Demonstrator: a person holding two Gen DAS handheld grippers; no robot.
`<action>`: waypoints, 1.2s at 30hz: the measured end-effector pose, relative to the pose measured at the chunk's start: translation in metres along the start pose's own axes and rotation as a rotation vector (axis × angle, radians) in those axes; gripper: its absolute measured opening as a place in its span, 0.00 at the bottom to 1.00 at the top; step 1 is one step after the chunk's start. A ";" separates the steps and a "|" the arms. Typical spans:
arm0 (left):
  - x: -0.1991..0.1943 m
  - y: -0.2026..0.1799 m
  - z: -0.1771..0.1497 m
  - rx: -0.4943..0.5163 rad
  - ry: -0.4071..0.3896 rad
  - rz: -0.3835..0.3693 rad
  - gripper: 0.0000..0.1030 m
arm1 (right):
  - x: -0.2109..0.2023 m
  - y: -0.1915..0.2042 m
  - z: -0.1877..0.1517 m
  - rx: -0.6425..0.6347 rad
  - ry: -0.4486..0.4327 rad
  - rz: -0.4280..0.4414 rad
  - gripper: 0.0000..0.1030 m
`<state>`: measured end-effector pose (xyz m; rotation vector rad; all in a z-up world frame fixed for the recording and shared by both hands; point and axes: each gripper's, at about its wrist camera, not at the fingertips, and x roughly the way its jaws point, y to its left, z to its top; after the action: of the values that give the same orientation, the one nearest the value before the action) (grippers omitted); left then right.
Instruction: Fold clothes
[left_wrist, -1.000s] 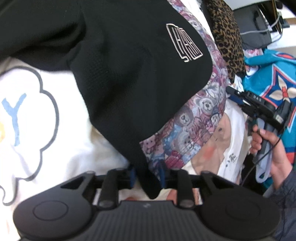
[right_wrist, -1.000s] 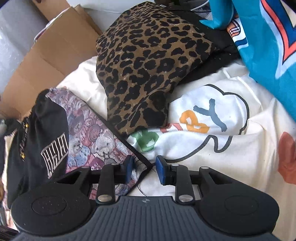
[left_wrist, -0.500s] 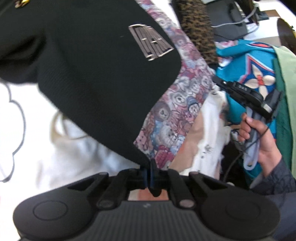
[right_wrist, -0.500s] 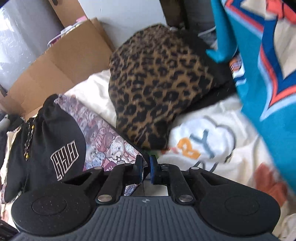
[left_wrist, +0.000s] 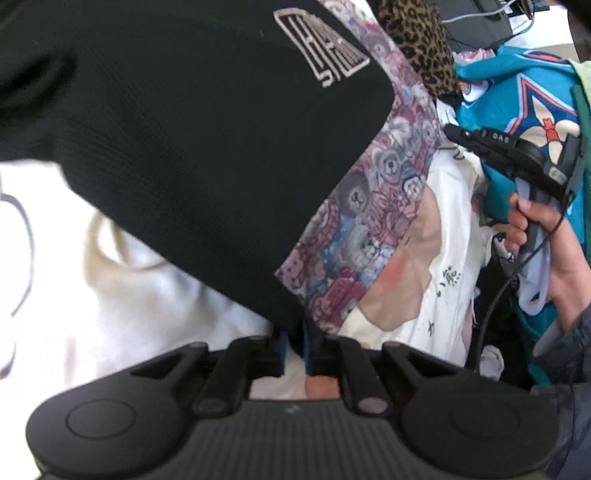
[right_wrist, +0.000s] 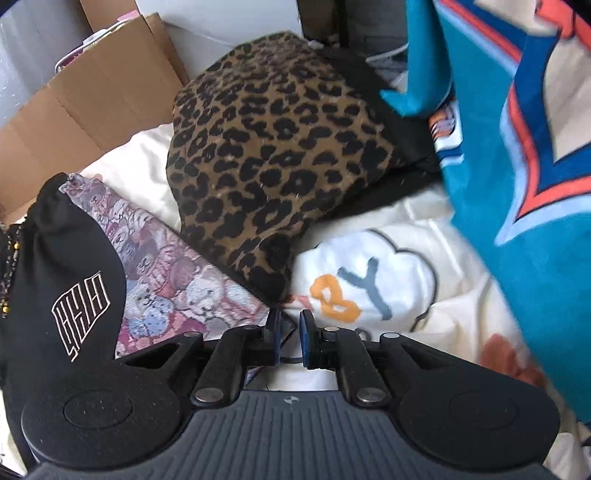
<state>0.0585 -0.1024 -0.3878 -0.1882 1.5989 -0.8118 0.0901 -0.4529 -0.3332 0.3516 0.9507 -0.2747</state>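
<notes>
The right gripper (right_wrist: 290, 338) is sitting low over the clothes with its 2 blue pads (right_wrist: 306, 341) drawn near each other, pinching the corner of the bear-print fabric (right_wrist: 177, 284). A black garment (right_wrist: 62, 280) with a white outlined logo is lying over that fabric's left part. A leopard-print garment (right_wrist: 273, 147) is resting just beyond, overlapping a white shirt (right_wrist: 373, 280) printed with coloured letters. A teal garment (right_wrist: 517, 184) is hanging at right. Cardboard (right_wrist: 81, 99) is standing behind.

2 close wrist views along fingers, sharing the black garment (left_wrist: 192, 140) (right_wrist: 70, 273).
</notes>
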 end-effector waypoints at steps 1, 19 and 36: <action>-0.006 0.003 0.000 0.000 -0.008 0.009 0.15 | -0.004 0.001 0.000 0.000 -0.004 -0.001 0.11; -0.181 0.057 -0.030 -0.130 -0.275 0.361 0.23 | -0.065 0.104 0.000 -0.010 -0.059 0.285 0.12; -0.228 0.165 -0.066 -0.452 -0.466 0.503 0.49 | -0.053 0.223 -0.042 -0.239 0.051 0.513 0.22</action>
<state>0.1005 0.1710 -0.3032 -0.2605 1.2782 -0.0016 0.1140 -0.2292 -0.2729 0.3708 0.8991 0.3153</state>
